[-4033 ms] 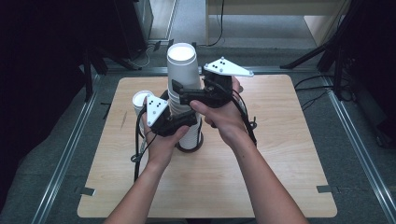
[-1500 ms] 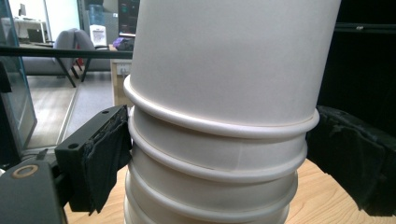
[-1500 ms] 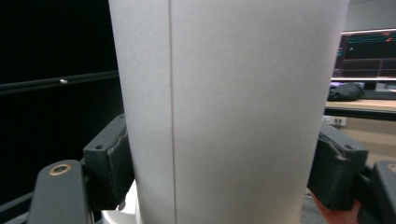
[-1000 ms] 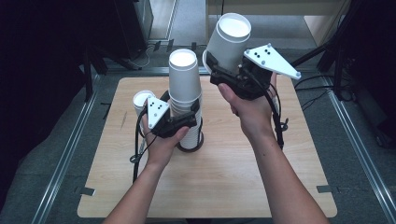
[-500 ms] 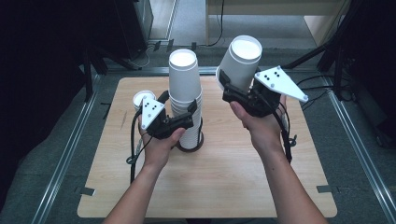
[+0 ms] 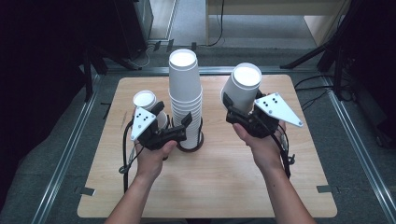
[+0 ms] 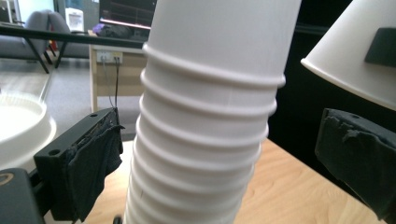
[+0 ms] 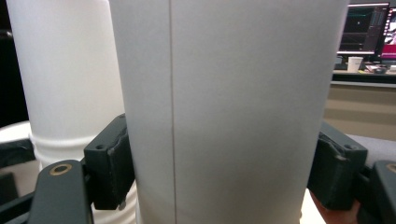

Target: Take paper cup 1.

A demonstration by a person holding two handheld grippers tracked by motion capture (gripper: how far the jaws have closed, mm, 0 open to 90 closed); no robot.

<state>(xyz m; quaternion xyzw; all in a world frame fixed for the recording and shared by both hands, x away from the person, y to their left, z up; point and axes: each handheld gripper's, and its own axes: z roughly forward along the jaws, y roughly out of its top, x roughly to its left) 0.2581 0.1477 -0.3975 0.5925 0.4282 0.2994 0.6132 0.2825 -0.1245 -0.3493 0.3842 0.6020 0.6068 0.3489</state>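
On the pale plywood table [image 6: 210, 186], at the left, a lone white paper cup [image 6: 144, 100] stands mouth down. Beside it the left gripper [image 6: 187, 125] has just been opening; its black foam-padded jaws stand apart around the ribbed stack of cups [image 6: 185, 88] (smooth, tapered, rims ringed) without touching it. Farther right, the right gripper [image 6: 233, 109] clamps a single cup [image 6: 243, 86], tilted, above the table.

Bright overhead light on the table, dark surroundings, close views slightly soft.
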